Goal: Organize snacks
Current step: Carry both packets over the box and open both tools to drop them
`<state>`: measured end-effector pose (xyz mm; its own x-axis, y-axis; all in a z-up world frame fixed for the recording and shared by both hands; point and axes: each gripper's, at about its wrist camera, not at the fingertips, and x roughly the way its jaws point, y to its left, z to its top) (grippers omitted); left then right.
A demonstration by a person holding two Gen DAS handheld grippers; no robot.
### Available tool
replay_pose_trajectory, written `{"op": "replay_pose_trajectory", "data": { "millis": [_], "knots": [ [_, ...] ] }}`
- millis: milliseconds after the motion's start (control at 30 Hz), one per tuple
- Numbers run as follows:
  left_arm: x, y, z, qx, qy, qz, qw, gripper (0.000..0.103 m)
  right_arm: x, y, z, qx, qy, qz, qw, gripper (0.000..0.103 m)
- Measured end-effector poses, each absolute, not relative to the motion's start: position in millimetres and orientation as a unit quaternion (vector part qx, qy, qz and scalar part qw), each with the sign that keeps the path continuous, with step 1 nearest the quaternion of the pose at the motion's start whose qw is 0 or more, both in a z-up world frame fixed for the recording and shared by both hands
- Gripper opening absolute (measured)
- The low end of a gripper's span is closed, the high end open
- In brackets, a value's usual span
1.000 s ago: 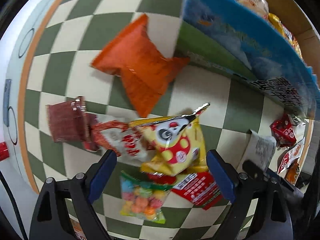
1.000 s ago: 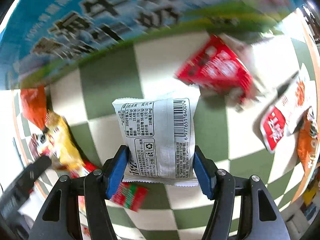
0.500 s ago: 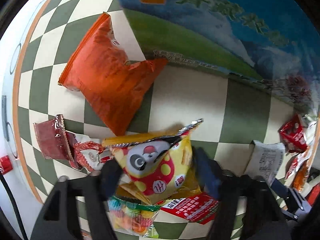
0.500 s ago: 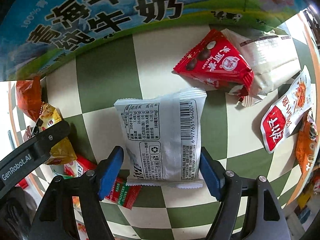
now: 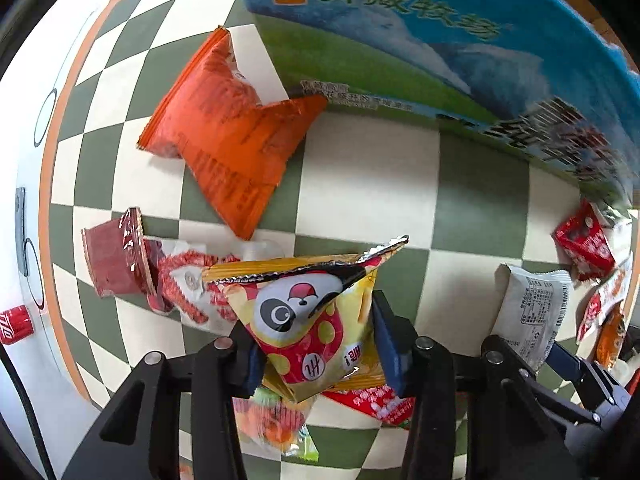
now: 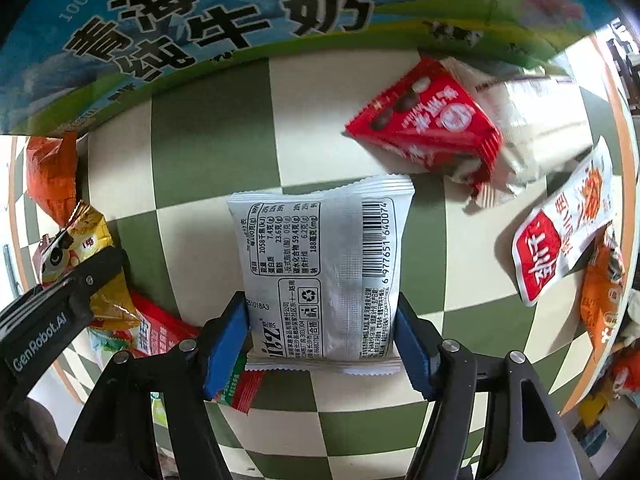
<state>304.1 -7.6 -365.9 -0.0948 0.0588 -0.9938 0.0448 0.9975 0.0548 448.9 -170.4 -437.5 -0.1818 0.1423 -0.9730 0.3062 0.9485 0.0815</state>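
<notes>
A yellow snack bag with a panda face stands between the blue pads of my left gripper. The jaws are closing and the pads press on its sides. It sits above a small heap of red and coloured sweet packets. My right gripper points down at a white packet with a barcode. Its jaws are closing too, and both pads touch the packet's lower edges. The same white packet shows at the right of the left wrist view.
A big blue and green milk carton box stands behind on the checked cloth. An orange bag and a dark red packet lie left. A red triangular packet and a red-white sachet lie right.
My left gripper went from wide open to closed on the yellow bag, and moved toward the box. The right gripper's pads widened a little, then came back against the white packet.
</notes>
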Motion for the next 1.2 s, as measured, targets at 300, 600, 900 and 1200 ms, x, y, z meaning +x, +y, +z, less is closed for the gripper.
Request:
{"op": "replay_pose_trajectory", "data": {
  "millis": [300, 600, 900, 1200],
  "knots": [
    [303.6, -11.6, -315.2, 0.035, 0.721, -0.028, 0.691, 0.042, 427.2, -197.5, -409.0, 0.19, 0.757, -0.033, 0.625, 0.071],
    [317.0, -36.3, -212.0, 0.022, 0.674, -0.086, 0.734, 0.042, 425.9, -218.6, -318.2, 0.215, 0.717, 0.029, 0.663, 0.071],
    [403.6, -52.2, -182.6, 0.027, 0.675, -0.114, 0.728, 0.043, 498.6, -254.2, -225.4, 0.246, 0.655, 0.06, 0.712, 0.072],
    [489.9, -57.7, -233.6, 0.04, 0.729, -0.105, 0.675, 0.043, 591.0, -257.5, -271.3, 0.244, 0.664, 0.035, 0.706, 0.072]
  ]
}}
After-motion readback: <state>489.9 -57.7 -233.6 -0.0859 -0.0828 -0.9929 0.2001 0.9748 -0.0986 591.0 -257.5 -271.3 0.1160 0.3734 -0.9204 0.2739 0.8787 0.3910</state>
